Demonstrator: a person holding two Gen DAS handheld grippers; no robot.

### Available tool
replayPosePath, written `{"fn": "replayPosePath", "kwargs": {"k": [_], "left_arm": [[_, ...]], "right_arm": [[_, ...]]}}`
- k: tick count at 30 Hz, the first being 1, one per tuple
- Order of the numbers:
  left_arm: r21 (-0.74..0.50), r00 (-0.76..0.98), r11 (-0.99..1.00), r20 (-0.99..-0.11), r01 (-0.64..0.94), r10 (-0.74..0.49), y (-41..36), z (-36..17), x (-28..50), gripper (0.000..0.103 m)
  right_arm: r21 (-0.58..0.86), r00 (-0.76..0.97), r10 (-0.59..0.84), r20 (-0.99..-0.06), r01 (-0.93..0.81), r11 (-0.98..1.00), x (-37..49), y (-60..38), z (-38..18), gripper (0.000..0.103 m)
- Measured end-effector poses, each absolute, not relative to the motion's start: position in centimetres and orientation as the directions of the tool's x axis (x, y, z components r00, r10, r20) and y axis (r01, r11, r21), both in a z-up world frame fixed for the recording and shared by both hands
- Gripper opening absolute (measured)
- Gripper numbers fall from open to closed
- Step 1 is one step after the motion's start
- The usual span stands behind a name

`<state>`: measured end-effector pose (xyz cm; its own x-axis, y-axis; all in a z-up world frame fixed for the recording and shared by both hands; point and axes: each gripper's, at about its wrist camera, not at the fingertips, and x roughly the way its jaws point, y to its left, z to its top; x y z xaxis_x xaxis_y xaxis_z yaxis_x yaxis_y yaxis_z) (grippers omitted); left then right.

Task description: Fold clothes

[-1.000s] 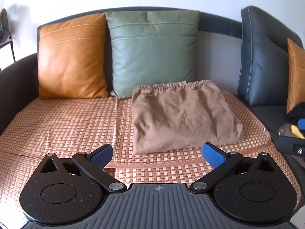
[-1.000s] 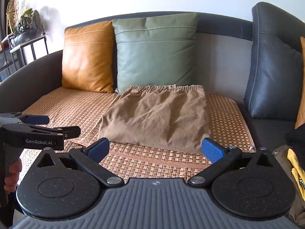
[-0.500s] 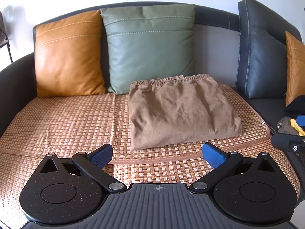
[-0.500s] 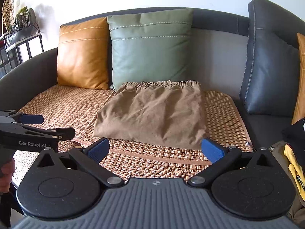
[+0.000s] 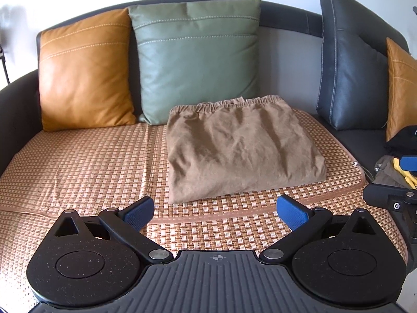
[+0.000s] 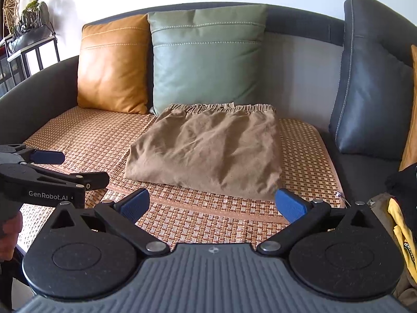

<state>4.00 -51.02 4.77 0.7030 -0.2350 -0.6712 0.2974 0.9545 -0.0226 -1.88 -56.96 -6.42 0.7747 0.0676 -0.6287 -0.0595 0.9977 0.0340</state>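
Folded brown shorts (image 5: 239, 146) lie flat on the woven mat (image 5: 86, 164) of the sofa, elastic waistband toward the cushions; they also show in the right wrist view (image 6: 208, 151). My left gripper (image 5: 215, 212) is open and empty, just in front of the shorts' near edge. My right gripper (image 6: 212, 204) is open and empty, also just short of the near edge. The left gripper shows from the side at the left of the right wrist view (image 6: 49, 167).
Orange cushion (image 5: 83, 73), green cushion (image 5: 198, 57) and dark cushion (image 5: 351, 65) lean on the sofa back. A pile of other clothes, black and yellow (image 6: 401, 208), lies at the right. A shelf with a plant (image 6: 28, 34) stands far left.
Both grippers have moved slightly toward the sofa and higher; the shorts lie a little lower in both views. Both jaws stay open. The shorts have not moved.
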Motion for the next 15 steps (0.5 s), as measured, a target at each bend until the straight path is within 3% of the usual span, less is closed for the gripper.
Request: {"fn": "replayPosePath", "kwargs": {"k": [15], "left_arm": [[-0.010,0.699,0.952,-0.677,0.304,-0.231,-51.21,4.64,4.15,0.103]], "right_arm": [[0.020,0.767,0.068,-0.638,-0.072,0.997,-1.24,-56.75,-6.61,0.102]]}}
